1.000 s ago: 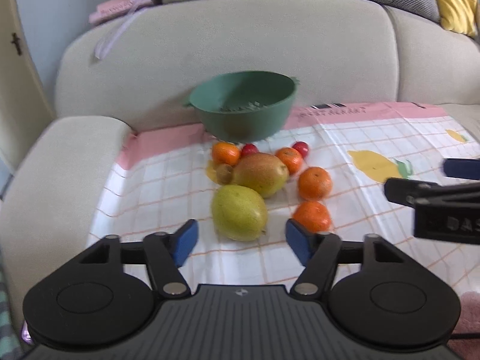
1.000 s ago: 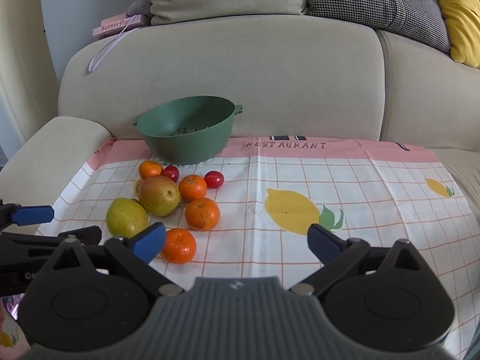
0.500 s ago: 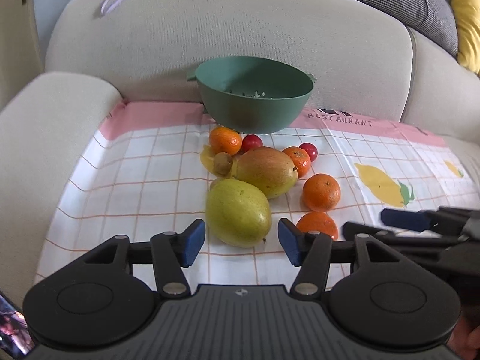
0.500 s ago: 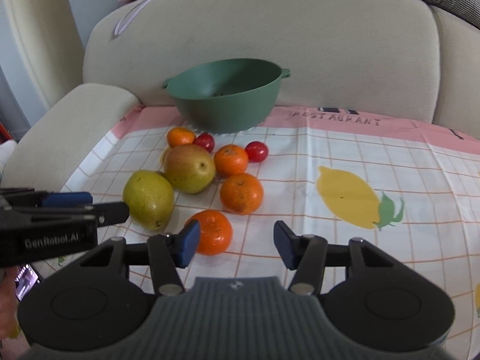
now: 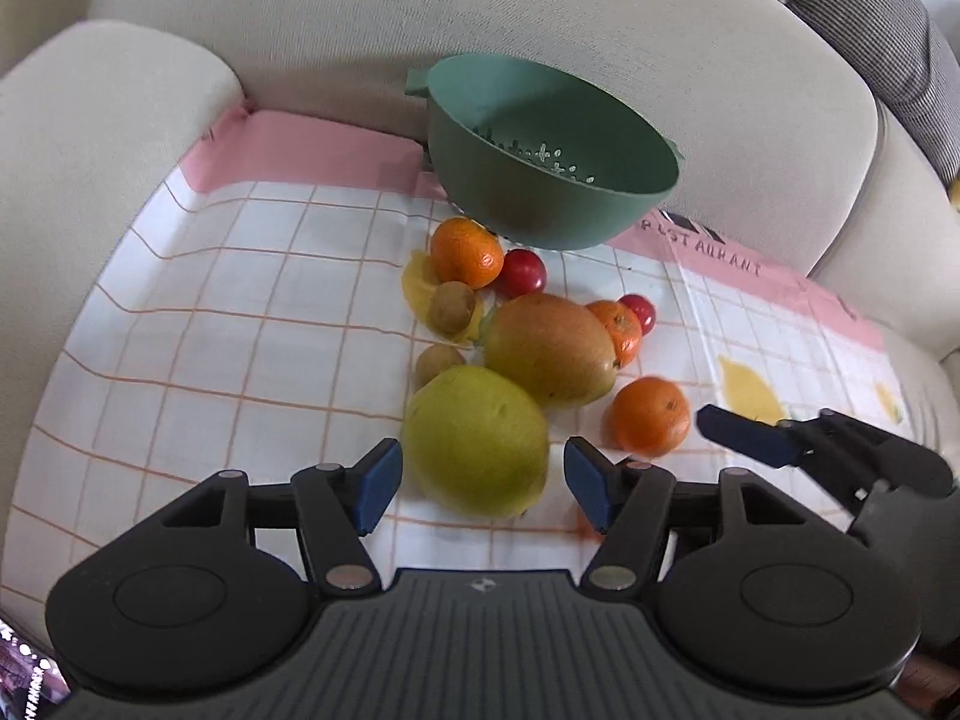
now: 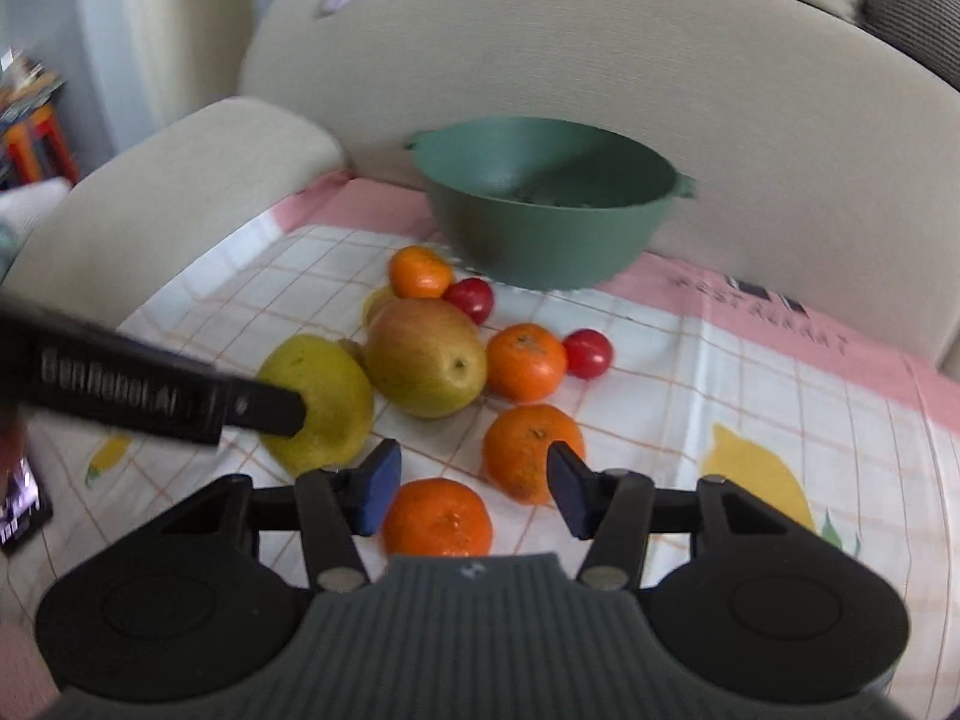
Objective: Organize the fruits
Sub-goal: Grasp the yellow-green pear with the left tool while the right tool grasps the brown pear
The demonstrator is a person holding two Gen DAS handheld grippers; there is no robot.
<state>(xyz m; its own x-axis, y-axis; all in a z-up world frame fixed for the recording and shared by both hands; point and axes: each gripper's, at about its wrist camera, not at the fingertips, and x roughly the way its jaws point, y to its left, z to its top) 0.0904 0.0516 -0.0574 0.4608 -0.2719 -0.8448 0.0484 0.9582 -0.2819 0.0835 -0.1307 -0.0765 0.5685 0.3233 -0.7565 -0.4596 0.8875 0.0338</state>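
I had my left hand-held gripper [image 5: 483, 483] tipped down over the green pear [image 5: 477, 441], its jaws opening, with the fruit sitting in the gap between the blue pads and no pad pressing on it; I judged the wide spread was there because that pear was the bulkiest thing nearest me. My right hand-held gripper [image 6: 474, 483] stood released too, jaws part-way apart and empty, lined up over the nearest mandarin [image 6: 438, 517], which lay just below its pads; a narrower gap suited a small round fruit.

Just beyond the right pads sat a second mandarin [image 6: 531, 450], and past the green pear the reddish pear [image 5: 549, 348] lay touching it, with two small brown fruits [image 5: 441, 363] beside them on the left. Farther on were more mandarins and two red cherry tomatoes [image 6: 588, 353], all loose on the checked cloth [image 5: 240, 312] spread over the sofa [image 5: 540, 18].

Farthest from both grippers stood the green colander [image 5: 552, 174], at the back edge of the cloth against the sofa cushion. It looked empty of fruit, so I took it as the place everything was meant to go, and nothing had been moved there yet.
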